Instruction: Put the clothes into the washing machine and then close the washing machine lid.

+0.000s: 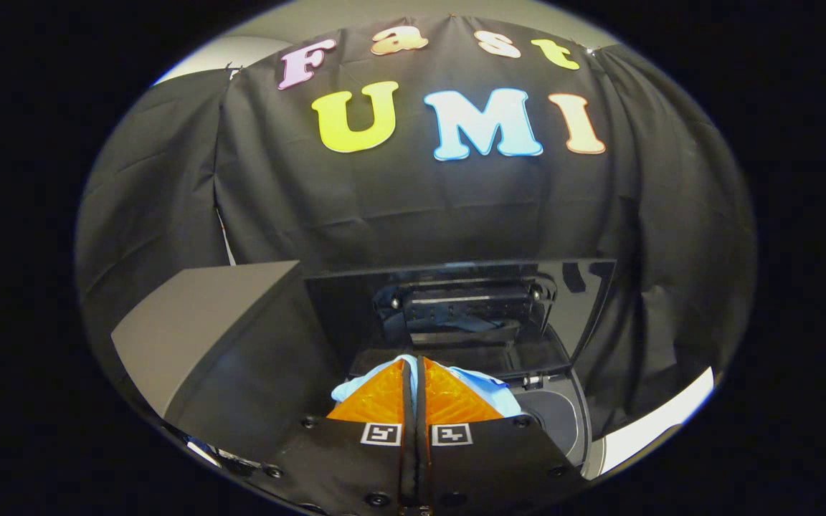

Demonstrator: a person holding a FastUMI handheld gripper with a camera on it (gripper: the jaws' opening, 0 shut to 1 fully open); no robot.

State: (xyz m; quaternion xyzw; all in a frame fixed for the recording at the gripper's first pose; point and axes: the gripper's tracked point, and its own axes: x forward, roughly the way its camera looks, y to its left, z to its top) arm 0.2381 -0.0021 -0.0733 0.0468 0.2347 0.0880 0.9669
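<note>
My gripper has its two fingers pressed together on a light blue cloth. The cloth bulges out on both sides of the fingers and just past their tips. Right behind it stands the washing machine, dark, with its glossy lid raised upright and a hinge bracket showing on the lid's inner face. The cloth hangs over the machine's top, near the round opening whose rim curves to the right of the fingers.
A grey slanted box-like panel stands to the left of the machine, close to the fingers. Black cloth walls the booth behind and on both sides. A pale strip of floor or table edge shows to the right.
</note>
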